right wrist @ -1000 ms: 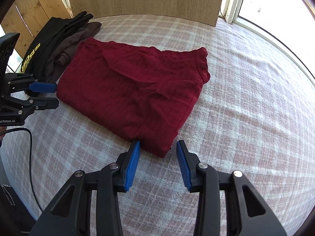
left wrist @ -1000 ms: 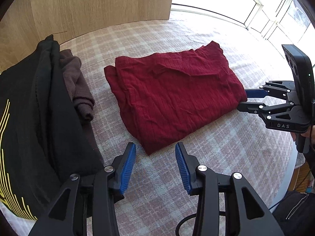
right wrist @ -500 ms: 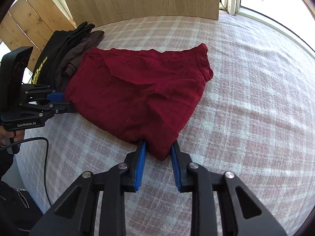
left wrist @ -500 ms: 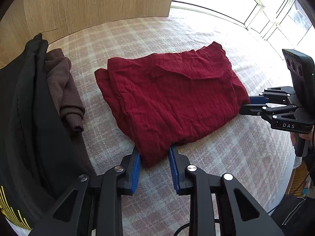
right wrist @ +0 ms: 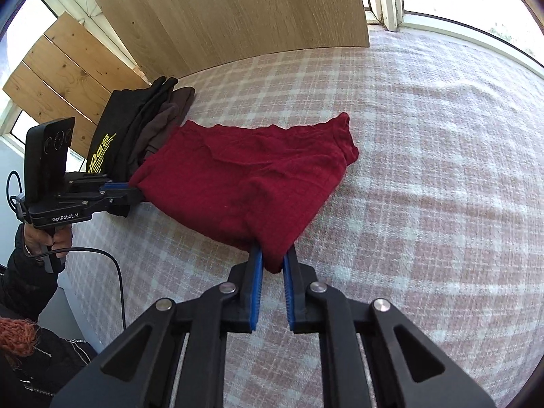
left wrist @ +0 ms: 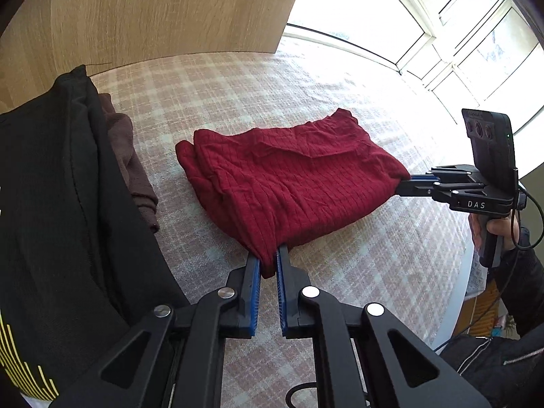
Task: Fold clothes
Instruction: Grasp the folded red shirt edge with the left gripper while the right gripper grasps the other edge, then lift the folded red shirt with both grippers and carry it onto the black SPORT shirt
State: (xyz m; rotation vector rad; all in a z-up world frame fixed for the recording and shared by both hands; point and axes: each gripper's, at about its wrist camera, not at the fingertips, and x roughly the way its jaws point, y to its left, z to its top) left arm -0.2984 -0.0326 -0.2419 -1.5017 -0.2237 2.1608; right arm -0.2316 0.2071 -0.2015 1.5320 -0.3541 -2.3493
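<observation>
Left wrist view: both my grippers pinch near corners of the folded red garment [left wrist: 289, 176] on the checked bedcover [left wrist: 391, 265].

If I lift unevenly, the stacked layers could slide apart and undo the fold; only a thin corner sits between each pair of pads, so a layer could slip free. My left gripper [left wrist: 268, 265] is closed narrow on the near left corner; my right gripper [right wrist: 272, 261] is clamped likewise on the near right corner. Dark clothes [left wrist: 61, 204] lie piled just left of it.
</observation>
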